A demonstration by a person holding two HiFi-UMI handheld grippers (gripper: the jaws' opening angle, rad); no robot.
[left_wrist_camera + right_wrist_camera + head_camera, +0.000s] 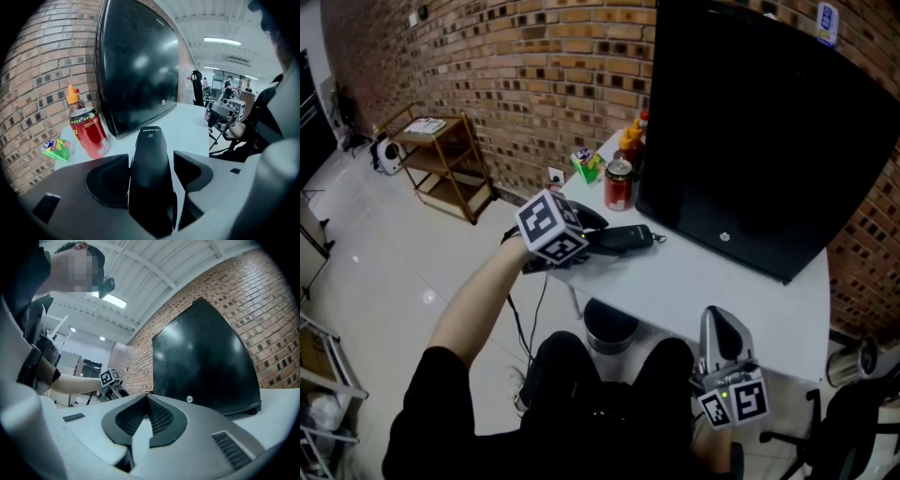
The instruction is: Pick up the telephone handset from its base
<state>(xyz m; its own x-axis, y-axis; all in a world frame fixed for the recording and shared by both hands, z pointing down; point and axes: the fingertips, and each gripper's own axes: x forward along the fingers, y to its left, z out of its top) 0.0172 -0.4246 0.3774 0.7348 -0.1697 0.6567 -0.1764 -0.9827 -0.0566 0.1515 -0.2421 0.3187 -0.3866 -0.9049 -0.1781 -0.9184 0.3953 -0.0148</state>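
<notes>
Evidently, the pick-up is only at the approach stage. In the head view, the left gripper (598, 240) reaches over the near-left edge of the white table (722, 291), over the black telephone handset (628, 238). The handset lies low on the table and is not lifted. Its base cannot be made out. The right gripper (718, 321) hangs idle at the table's near edge. A large black monitor (759, 131) fills the back of the table. A red can (619, 185), an orange-capped bottle (630, 139) and a green packet (587, 166) stand beside it. A brick wall (534, 66) lies behind, with a wooden cart (441, 164) on the pale tiled floor.

In the left gripper view, the jaws stand spread wide with the handset running lengthwise between them and a gap showing on one side. Closing and lifting look to be what remains.

In the right gripper view, the jaws are pressed together on nothing, under a white ceiling with strip lights.
</notes>
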